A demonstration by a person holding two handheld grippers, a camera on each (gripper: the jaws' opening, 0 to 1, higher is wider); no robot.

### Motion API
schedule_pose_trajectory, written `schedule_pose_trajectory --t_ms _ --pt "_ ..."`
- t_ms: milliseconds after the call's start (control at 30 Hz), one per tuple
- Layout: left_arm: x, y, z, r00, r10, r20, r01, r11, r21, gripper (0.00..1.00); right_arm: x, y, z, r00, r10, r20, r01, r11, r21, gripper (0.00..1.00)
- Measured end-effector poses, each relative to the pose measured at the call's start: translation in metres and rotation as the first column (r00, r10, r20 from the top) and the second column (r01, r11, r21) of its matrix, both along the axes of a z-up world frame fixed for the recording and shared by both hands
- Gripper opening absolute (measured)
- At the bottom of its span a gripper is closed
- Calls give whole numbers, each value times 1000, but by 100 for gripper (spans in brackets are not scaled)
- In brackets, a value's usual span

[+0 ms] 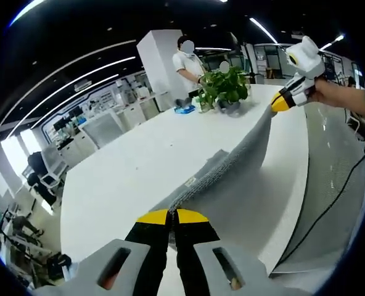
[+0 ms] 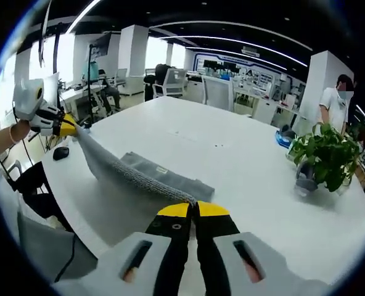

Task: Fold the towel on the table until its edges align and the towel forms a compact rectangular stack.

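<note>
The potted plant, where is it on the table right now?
The potted plant stands near the white table's far right edge in the right gripper view, beside a blue object, apart from the grey towel.

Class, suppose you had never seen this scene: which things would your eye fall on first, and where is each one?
The grey towel stands out first, lifted off the white table and stretched taut between the two grippers, each shut on a corner. In the left gripper view the right gripper holds its end high at upper right, while the left gripper pinches the near end. A green potted plant sits by the table's far edge.
</note>
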State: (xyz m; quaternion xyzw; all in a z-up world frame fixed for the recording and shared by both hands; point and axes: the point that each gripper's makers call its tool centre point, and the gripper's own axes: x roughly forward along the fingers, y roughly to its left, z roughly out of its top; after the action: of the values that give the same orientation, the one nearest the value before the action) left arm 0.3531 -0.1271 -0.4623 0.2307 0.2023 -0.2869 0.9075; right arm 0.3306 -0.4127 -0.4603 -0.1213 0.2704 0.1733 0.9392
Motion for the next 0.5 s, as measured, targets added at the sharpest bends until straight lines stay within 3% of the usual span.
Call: schedule_pose_trajectory --t_ms 500 --pt "26 0 -20 999 31 -38 -30 999 10 3 30 0 -14 1000 -2 -22 2 1000 2 0"
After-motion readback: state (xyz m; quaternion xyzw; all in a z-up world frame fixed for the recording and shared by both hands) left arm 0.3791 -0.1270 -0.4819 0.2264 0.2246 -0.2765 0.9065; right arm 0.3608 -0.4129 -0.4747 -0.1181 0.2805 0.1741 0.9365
